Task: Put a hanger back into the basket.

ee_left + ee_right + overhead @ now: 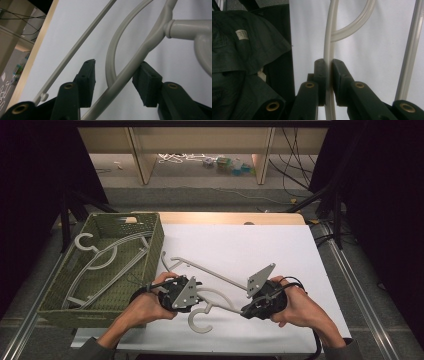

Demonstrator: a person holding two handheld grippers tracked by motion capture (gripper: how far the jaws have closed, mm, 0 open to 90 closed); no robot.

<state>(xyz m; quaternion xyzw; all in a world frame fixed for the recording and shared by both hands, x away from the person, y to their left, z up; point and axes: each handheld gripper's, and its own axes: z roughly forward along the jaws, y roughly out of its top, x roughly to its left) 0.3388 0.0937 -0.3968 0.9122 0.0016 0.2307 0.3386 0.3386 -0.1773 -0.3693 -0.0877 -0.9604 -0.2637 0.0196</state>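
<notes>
Hanger between both tongs' jaws

**Right gripper clamping a pale hanger rod**

The right gripper is pressing its 2 black jaws together on a thin arm of the pale hanger, with the pads squeezing it from both sides. The arm is running straight away from the jaws, and a curved piece of the same hanger is branching off it to the right, farther out. Another straight rod is lying near the right edge on the white table surface. Dark green fabric with a small label is bunching at the left.
</notes>
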